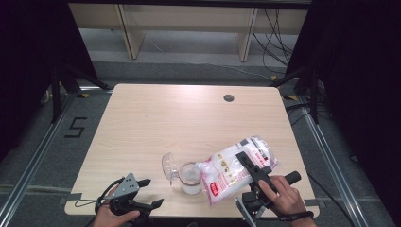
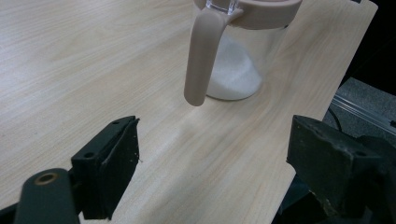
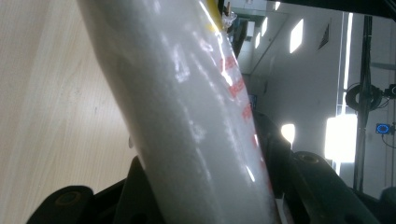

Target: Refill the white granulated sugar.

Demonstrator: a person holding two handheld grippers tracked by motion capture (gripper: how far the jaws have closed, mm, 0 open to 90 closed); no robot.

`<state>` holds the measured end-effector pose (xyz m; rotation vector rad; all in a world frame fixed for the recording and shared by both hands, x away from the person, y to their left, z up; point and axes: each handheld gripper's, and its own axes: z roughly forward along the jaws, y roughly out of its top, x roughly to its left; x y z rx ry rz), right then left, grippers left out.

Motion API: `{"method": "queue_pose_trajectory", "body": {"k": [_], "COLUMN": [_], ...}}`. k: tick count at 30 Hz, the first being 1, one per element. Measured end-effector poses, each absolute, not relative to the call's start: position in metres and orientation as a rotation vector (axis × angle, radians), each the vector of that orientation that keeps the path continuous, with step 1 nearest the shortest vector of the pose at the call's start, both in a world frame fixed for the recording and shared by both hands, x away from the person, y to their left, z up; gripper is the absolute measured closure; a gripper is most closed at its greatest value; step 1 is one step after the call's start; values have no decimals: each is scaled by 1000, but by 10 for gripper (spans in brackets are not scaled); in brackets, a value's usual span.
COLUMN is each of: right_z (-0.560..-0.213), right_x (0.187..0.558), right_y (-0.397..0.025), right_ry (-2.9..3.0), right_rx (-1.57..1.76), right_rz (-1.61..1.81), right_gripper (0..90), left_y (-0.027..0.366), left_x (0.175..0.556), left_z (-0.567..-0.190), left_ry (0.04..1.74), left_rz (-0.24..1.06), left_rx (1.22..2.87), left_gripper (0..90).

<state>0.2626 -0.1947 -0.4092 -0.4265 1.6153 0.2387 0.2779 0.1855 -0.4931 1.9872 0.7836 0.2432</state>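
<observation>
The right gripper (image 1: 249, 165) clamps the clear plastic bag of white grains (image 1: 234, 169), tilted so its lower corner meets the mouth of the clear jar with beige flip lid (image 1: 189, 177) for pouring, while the left gripper (image 1: 147, 193) waits with jaws apart near the desk (image 1: 179, 118) edge.

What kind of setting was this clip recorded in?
Probably a lab recording station, not a kitchen: a bare wooden table stands between black curtains on a floor with metal rails, a taped number and loose cables.
</observation>
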Motion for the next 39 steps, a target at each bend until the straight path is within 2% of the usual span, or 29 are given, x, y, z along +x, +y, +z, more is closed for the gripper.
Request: {"method": "queue_pose_trajectory", "body": {"k": [39], "right_z": [-407], "right_x": [261], "right_y": [-190], "right_ry": [1591], "right_rx": [-484], "right_rz": [228], "right_gripper": [636], "left_y": [186], "left_x": [277], "left_z": [-492], "left_ry": [787], "left_rz": [249], "left_rx": [1991], "left_gripper": [166]}}
